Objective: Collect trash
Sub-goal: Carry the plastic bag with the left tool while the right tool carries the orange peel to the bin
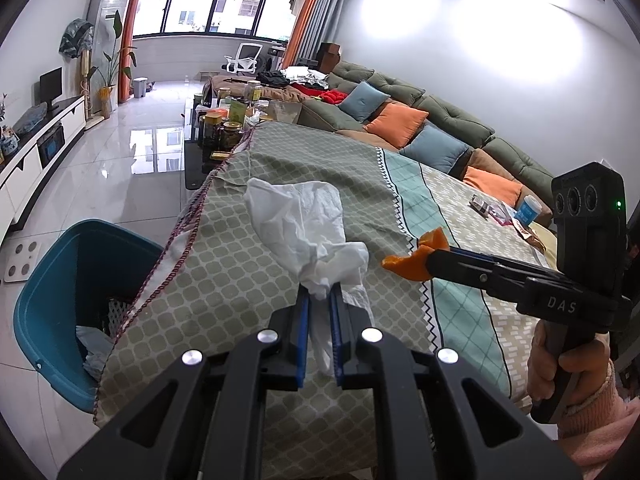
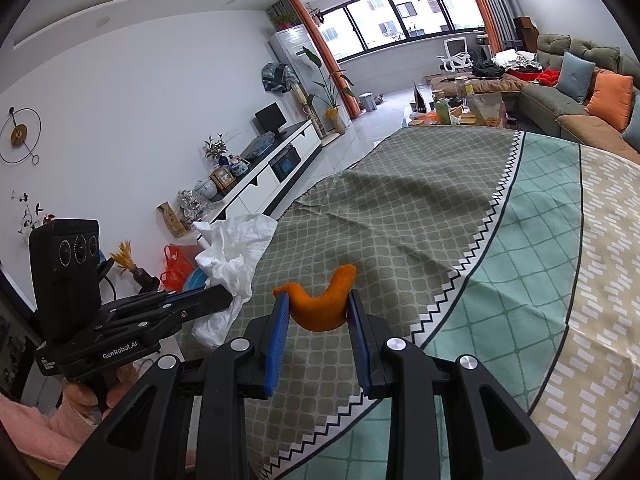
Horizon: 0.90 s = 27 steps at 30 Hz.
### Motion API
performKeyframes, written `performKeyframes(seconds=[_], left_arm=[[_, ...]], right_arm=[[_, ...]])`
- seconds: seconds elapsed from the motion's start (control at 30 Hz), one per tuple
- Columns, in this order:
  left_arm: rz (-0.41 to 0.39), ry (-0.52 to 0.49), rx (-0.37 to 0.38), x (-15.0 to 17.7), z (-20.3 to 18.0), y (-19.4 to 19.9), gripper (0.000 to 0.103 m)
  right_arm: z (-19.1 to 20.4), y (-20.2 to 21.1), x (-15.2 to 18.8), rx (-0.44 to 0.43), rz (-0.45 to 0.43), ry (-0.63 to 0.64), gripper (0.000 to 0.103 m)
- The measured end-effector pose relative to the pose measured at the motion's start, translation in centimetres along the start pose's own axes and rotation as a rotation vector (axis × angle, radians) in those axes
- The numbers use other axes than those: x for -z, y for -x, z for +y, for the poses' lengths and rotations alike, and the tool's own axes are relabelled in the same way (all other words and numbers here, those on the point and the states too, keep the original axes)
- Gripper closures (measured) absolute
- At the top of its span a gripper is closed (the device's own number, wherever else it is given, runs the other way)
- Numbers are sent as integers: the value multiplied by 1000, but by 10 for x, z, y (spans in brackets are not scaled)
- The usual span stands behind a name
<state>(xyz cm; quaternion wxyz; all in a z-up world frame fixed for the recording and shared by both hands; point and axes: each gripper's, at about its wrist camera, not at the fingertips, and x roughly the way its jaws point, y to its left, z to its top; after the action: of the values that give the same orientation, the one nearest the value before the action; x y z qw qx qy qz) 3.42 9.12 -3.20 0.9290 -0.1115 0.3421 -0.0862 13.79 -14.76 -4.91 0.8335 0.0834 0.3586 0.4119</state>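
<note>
The left gripper point(image 1: 320, 294) clamps a crumpled white tissue point(image 1: 304, 224) that fans up and away above the patterned tablecloth point(image 1: 240, 272). The right gripper point(image 2: 316, 300) grips a curved orange peel point(image 2: 320, 300) lying crosswise, tips up. Below sits a blue bin point(image 1: 52, 280); beyond, sofa point(image 1: 400, 104) and window point(image 1: 212, 8).

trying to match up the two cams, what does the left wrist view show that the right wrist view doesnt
Only the left wrist view shows the blue bin on the floor beside the table, and the small items at the table's far right, such as a blue-labelled cup.

Only the right wrist view shows the round wall clock and a red bag on the floor.

Both show the left gripper shut on the white tissue, the right gripper shut on the orange peel, the patterned tablecloth and the sofa.
</note>
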Motion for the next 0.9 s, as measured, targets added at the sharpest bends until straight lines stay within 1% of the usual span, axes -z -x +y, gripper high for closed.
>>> performKeyframes(seconds=[0.37,0.9], left_arm=[[-9,12,-16,1,5,5,92],[-22,23,-38,0,13,13,92]], right_arm=[[1,-3,-2,-16,11,12,73],[14,-10,-5,-38,18,37,73]])
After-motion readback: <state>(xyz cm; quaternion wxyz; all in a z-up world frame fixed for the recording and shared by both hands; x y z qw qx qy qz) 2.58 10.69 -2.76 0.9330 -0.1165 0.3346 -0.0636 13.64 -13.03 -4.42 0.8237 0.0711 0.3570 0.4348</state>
